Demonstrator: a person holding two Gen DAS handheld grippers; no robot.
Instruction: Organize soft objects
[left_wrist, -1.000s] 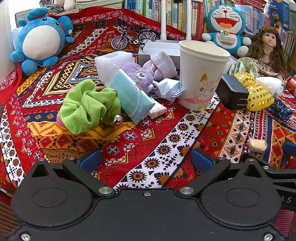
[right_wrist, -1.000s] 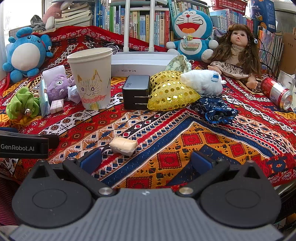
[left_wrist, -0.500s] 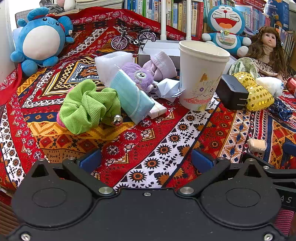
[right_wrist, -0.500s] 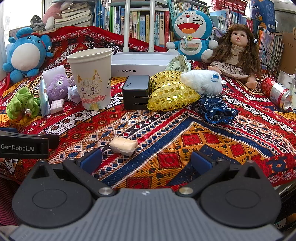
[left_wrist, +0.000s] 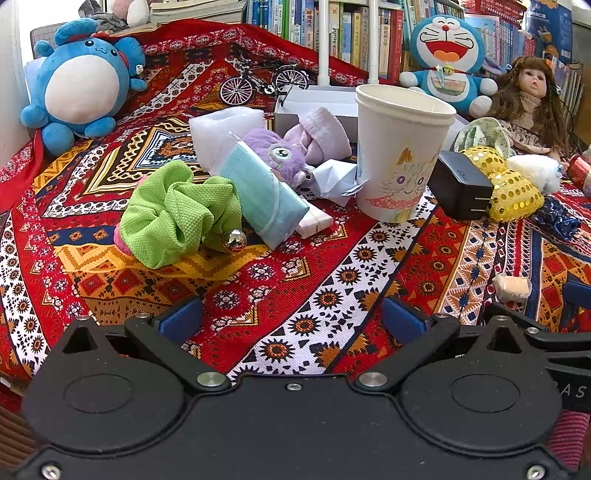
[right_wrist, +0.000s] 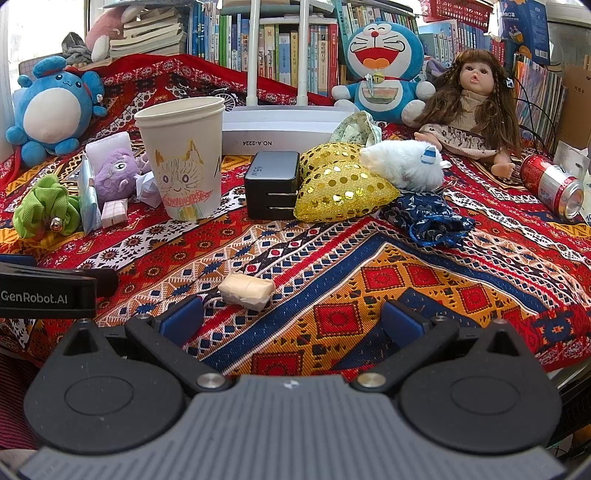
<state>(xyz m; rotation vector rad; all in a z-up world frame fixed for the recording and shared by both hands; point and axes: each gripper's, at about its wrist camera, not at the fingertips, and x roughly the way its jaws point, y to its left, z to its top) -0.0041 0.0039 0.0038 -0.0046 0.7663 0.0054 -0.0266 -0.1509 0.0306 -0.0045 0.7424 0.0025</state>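
Left view only: toy bicycle (left_wrist: 264, 83) near the worktop's (left_wrist: 332, 295) far edge; pink cloth (left_wrist: 325, 134) against the white box (left_wrist: 314, 105).
Right view only: red can (right_wrist: 552, 184) lying on its side by the right edge; the doll's (right_wrist: 476, 107) legs; the left gripper's body, labelled GenRobot.AI, at that view's left edge.
Both views: green scrunchie (left_wrist: 177, 216) at the left, touching a blue mask pack (left_wrist: 264, 195); purple plush (left_wrist: 275, 155) behind the pack; paper cup (left_wrist: 400, 155) at mid-worktop with a black charger (left_wrist: 461, 184) just beside it; gold sequin pillow (right_wrist: 340, 184) touching the charger; white plush (right_wrist: 404, 166) on the pillow; dark blue pouch (right_wrist: 430, 221) near the pillow; wrapped beige block (right_wrist: 247, 290) near the front edge.
Left gripper (left_wrist: 293, 319): low at the front edge, level, fingers (left_wrist: 181, 319) spread wide, holding nothing.
Right gripper (right_wrist: 291, 319): beside the left one, level, fingers (right_wrist: 402, 319) spread wide, holding nothing; beige block just ahead of its left finger.
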